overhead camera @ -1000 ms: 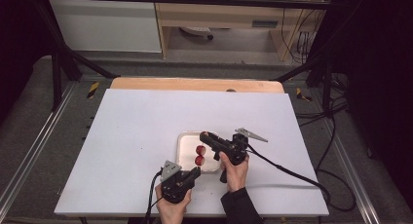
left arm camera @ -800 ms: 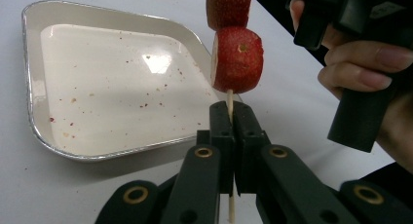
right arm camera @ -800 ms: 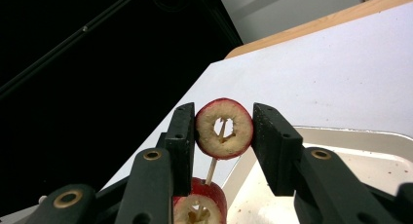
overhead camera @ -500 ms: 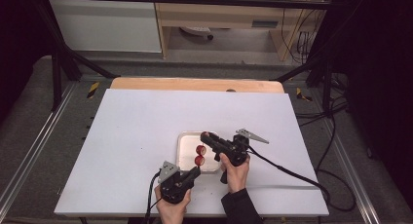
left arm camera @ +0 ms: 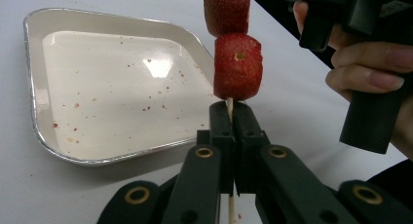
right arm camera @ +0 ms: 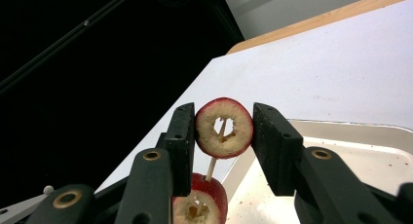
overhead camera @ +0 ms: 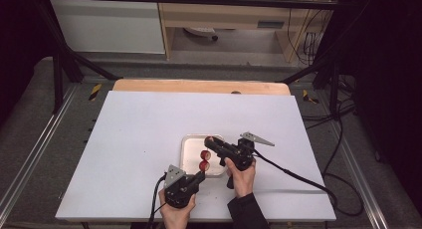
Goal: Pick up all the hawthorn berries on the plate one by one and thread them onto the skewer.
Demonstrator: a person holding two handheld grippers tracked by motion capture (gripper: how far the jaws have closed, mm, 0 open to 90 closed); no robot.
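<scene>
My left gripper (left arm camera: 233, 118) is shut on a thin wooden skewer (left arm camera: 229, 105) that stands upright over the tray's near edge. Two red fruit pieces (left arm camera: 237, 67) are threaded on the skewer, seen in the high view as red fruit pieces (overhead camera: 204, 160). Higher on the stick, my right gripper (right arm camera: 224, 122) is shut on a hollow red fruit ring (right arm camera: 224, 128), with the skewer tip showing inside its hole. Another fruit piece (right arm camera: 199, 204) sits just below it. In the high view the right gripper (overhead camera: 210, 141) reaches in from the right, above the left gripper (overhead camera: 199, 176).
A shallow white tray (overhead camera: 188, 154) with a metal rim lies mid-table; its floor (left arm camera: 97, 87) carries only red specks. The white table top (overhead camera: 149, 129) spreads around it. A black cable (overhead camera: 298, 176) trails right from the right gripper.
</scene>
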